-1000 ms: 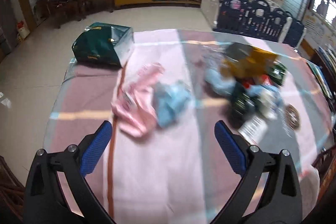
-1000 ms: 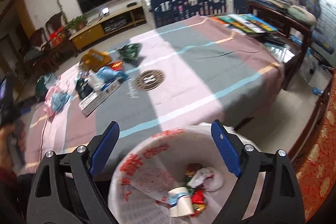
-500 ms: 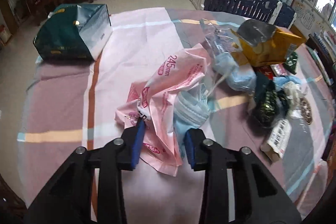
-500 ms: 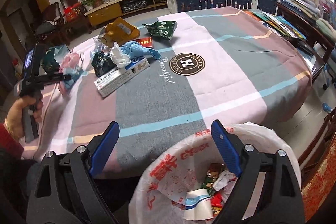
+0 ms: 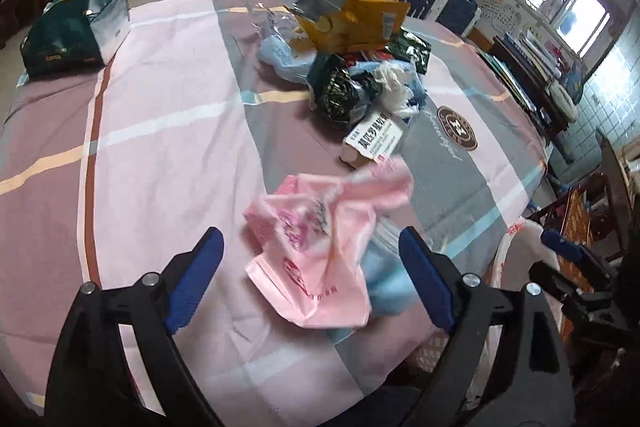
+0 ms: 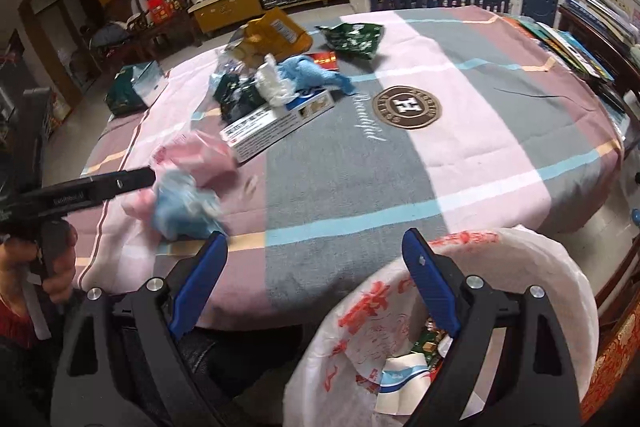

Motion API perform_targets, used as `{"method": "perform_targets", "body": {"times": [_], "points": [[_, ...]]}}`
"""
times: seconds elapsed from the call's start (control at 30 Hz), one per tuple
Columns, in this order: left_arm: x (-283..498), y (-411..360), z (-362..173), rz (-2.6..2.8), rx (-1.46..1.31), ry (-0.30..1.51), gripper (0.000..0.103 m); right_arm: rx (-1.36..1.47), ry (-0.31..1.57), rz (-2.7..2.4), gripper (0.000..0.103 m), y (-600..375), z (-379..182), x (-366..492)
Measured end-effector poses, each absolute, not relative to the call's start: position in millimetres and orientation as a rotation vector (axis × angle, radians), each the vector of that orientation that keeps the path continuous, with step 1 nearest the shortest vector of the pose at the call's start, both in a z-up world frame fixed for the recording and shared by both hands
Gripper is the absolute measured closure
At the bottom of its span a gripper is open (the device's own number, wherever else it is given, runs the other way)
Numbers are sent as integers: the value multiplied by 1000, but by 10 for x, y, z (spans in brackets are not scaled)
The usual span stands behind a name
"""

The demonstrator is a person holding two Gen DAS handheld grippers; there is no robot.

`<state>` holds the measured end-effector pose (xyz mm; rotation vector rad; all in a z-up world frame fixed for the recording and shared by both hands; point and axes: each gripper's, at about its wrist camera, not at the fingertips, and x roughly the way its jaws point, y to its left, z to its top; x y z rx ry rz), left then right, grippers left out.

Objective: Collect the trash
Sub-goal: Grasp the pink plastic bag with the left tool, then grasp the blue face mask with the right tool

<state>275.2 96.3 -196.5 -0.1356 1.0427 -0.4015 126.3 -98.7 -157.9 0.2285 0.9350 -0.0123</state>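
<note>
Left wrist view: left gripper (image 5: pixel 310 263) fingers opening, pink wrapper (image 5: pixel 320 247) lying loose between them on tabletop (image 5: pixel 160 131); right gripper (image 6: pixel 314 267) fingers apart, empty, over trash bag (image 6: pixel 540 267).

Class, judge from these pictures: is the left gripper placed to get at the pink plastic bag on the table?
Probably yes. The left gripper has its jaws opening, with the pink plastic bag lying crumpled between them and nothing over it; a blue wrapper lies against it.

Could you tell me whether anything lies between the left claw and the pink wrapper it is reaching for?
Nothing visible does. The left claw is opening, and the pink wrapper lies on the tablecloth between its fingers, untouched by either.
</note>
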Motion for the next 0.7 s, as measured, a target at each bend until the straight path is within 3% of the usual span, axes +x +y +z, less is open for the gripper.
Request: {"method": "perform_targets", "body": {"times": [0.23,0.53,0.57,0.6,0.7], "points": [[2893,1549,-2034,-285,-349,1058,11,225,964,130,16,-676,-1707,1491],[2926,1544,-2097,-289,-373,1073,11,173,1094,305,17,-48,-2104,1739],[2924,1527,-2091,-295,-367,1072,11,149,1095,299,22,-1,-2129,1729],[2920,1517,-2084,-300,-362,1071,11,133,1095,305,39,39,-2148,1718],[2900,1418,-2038,-324,-318,1054,11,100,1081,298,66,65,-2121,1688]]}}
